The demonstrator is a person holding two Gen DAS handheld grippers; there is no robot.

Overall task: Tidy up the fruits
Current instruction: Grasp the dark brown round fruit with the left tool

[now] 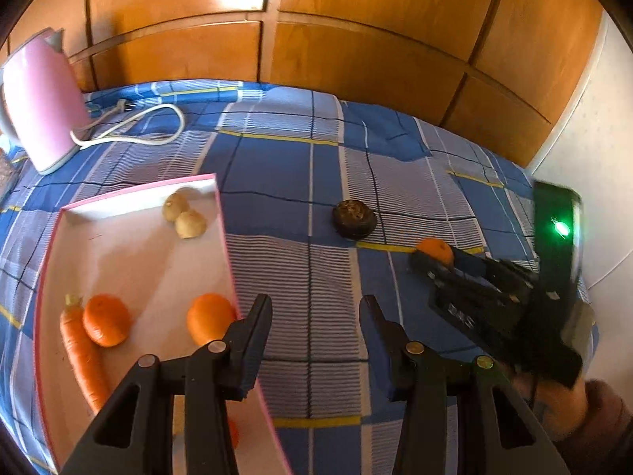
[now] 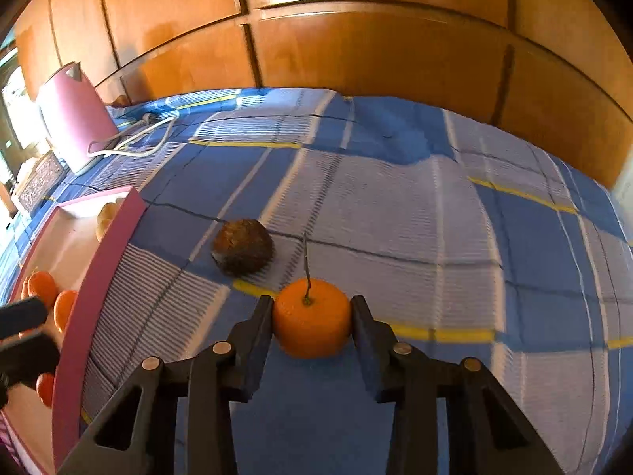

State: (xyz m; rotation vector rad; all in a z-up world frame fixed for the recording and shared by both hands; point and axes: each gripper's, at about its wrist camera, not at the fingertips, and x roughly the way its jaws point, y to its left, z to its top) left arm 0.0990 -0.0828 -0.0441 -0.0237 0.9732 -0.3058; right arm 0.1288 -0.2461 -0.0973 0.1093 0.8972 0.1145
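Observation:
My right gripper (image 2: 312, 304) is shut on an orange (image 2: 312, 322) with a thin stem, which rests on the blue checked cloth. The left wrist view shows that same orange (image 1: 435, 249) at the tip of the right gripper (image 1: 429, 259). A dark brown round fruit (image 2: 242, 246) lies just beyond it on the cloth. My left gripper (image 1: 314, 304) is open and holds nothing, hovering by the right rim of a pink-edged white tray (image 1: 150, 261). The tray holds two oranges (image 1: 106, 320), a carrot (image 1: 83, 356) and two pale brown fruits (image 1: 184, 215).
A pink kettle (image 1: 39, 107) with a white cord (image 1: 130, 140) stands at the back left. Wooden cabinet doors (image 1: 356, 39) close off the far side. A white wall (image 1: 593, 138) is on the right. A person's hand (image 1: 561, 403) grips the right tool.

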